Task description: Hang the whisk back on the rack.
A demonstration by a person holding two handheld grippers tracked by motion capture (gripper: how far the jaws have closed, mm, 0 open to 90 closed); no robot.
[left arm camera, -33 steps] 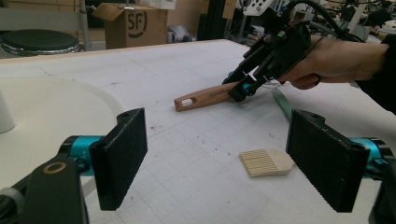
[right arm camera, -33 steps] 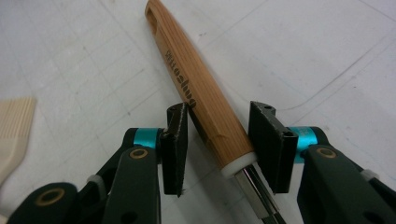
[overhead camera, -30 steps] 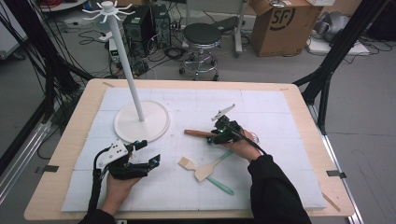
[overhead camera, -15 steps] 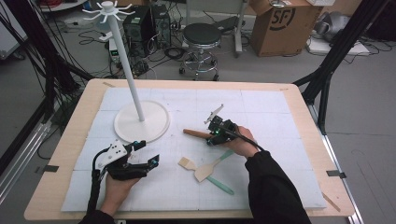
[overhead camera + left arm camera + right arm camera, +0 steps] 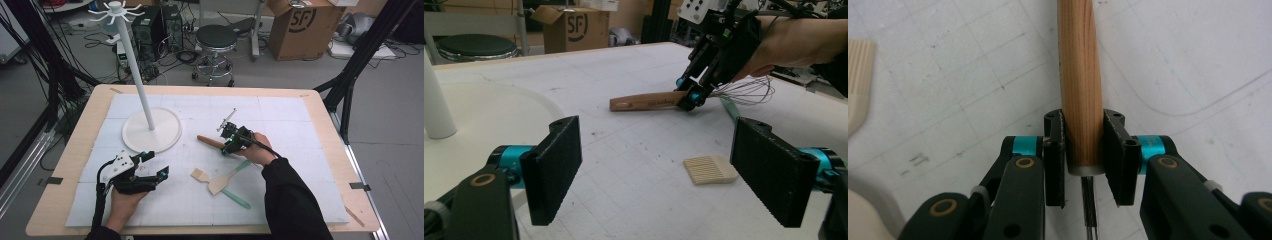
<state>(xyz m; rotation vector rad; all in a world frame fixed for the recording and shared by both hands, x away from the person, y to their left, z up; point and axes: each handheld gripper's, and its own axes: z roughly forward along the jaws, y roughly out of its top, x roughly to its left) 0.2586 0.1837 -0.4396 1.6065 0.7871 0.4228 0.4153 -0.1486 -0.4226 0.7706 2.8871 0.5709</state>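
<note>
Left gripper: near the table's front edge, jaws wide apart, nothing between them.
Flat wooden spatulas: lying loose mid-mat.
Right gripper: jaws have just been closing, now against the wooden handle of a wire whisk.
Whisk: flat on the white mat, beside the white stand base.
Meaning: grasp looks set, lift likely next.
</note>
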